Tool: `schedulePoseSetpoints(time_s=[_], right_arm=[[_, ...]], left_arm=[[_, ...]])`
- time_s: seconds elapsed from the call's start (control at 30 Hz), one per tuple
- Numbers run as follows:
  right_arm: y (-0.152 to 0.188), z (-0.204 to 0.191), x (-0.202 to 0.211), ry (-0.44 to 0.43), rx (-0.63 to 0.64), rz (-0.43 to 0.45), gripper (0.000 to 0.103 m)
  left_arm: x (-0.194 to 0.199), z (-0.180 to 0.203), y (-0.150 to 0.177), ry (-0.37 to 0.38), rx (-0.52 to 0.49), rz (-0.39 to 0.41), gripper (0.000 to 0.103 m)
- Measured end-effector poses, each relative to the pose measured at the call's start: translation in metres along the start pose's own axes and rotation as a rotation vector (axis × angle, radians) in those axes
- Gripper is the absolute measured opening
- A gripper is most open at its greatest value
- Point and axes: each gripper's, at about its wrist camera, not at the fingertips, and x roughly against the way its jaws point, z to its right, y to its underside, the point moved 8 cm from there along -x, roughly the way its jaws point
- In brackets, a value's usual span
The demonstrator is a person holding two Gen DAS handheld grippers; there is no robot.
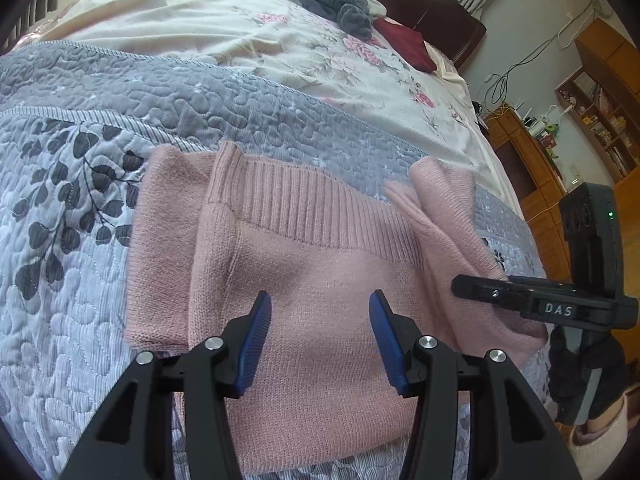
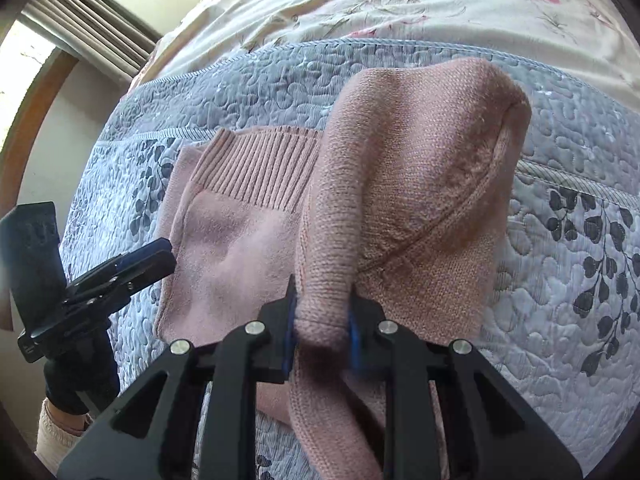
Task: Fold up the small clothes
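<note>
The right hand-held gripper (image 2: 322,316) pinched a fold of the pink knit sweater (image 1: 320,280) on the quilted bedspread (image 1: 80,240); the left hand-held gripper (image 1: 320,312) hovered spread above it.

Bedroom, daylit; bed fills most of both views.

Bed (image 1: 120,92) carries a grey-blue quilted cover with leaf print and a cream floral sheet (image 1: 224,20). Dark headboard (image 1: 432,4) against a pale wall (image 1: 532,36) with trailing cables. Wooden shelving (image 1: 600,120), cluttered, contents unclear. Pleated grey curtains (image 2: 92,28) beside a bright window (image 2: 28,64), possibly wood-framed.
</note>
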Motion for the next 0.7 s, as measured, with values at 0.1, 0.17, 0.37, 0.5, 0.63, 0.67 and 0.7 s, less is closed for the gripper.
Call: schedulePoseSetpoints(time_s=[0.1, 0.17, 0.37, 0.5, 0.63, 0.67, 0.7], right_arm=[[0.002, -0.001, -0.016, -0.024, -0.027, -0.031, 0.027], [0.004, -0.002, -0.023, -0.083, -0.077, -0.052, 0.043], [0.005, 0.003, -0.009, -0.247, -0.210, -0.080, 0.048], [0.002, 0.021, 0.032, -0.292, -0.258, -0.008, 0.048], [0.010, 0.062, 0.067, -0.189, -0.267, 0.067, 0.048], [0.014, 0.073, 0.072, -0.168, -0.269, 0.078, 0.048], [0.021, 0.084, 0.077, -0.152, -0.275, 0.087, 0.048]], left_arm=[[0.000, 0.000, -0.001, 0.021, 0.020, 0.001, 0.051], [0.000, -0.001, -0.001, 0.038, 0.041, -0.002, 0.051], [-0.008, 0.010, -0.003, 0.139, 0.125, -0.019, 0.051], [-0.021, 0.037, 0.001, 0.226, 0.153, -0.050, 0.052], [-0.047, 0.060, 0.007, 0.254, 0.154, -0.109, 0.057], [-0.054, 0.063, 0.008, 0.262, 0.164, -0.122, 0.057], [-0.061, 0.065, 0.010, 0.264, 0.179, -0.137, 0.057]])
